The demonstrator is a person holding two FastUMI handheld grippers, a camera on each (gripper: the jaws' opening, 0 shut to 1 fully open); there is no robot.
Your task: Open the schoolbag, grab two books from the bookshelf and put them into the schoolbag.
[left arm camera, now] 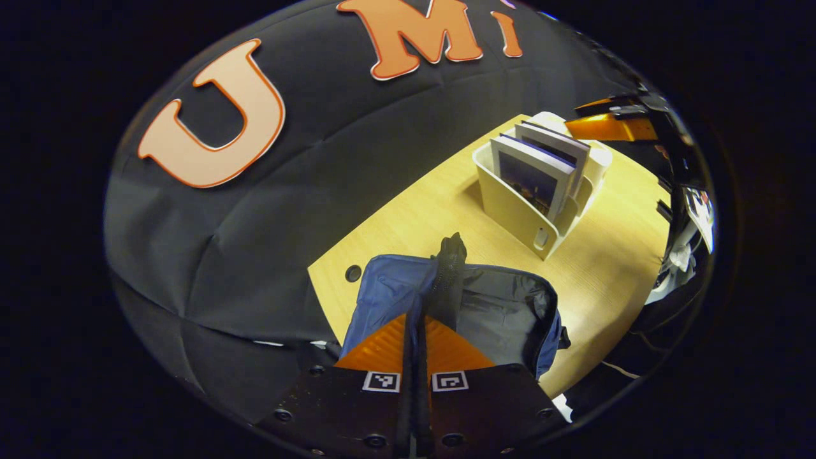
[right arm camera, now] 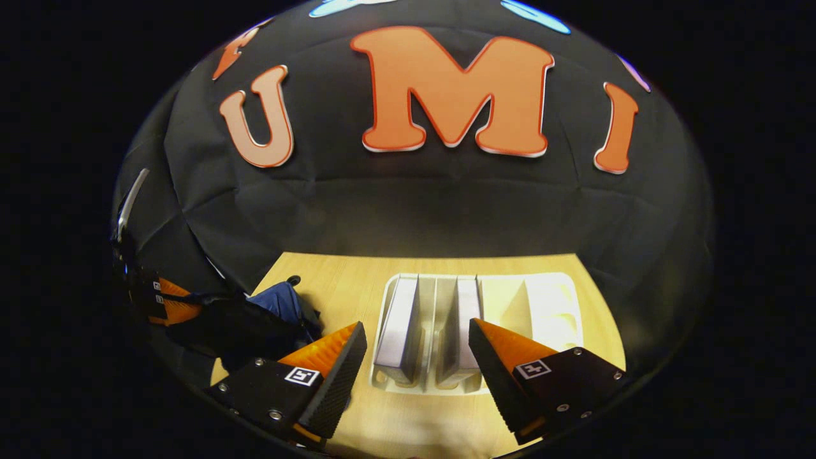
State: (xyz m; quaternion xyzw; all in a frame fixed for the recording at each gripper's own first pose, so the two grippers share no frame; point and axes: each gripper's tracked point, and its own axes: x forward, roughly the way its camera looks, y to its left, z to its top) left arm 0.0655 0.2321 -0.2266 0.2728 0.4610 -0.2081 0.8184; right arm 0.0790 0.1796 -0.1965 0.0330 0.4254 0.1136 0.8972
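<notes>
In the left gripper view the left tool has its fingers pressed together on the edge of the schoolbag, pinching the fabric beside the zipper, whose dark strip rises just ahead of the fingertips. The bag lies open on the worktop, its dark lining showing to the tool's right. Farther ahead and to the right stands the pale bookshelf with two books upright in its slots. In the right gripper view the right tool hangs spread wide above the bookshelf, its fingers apart on either side of the two books, touching neither. To its left the schoolbag sits held by the other tool.
</notes>
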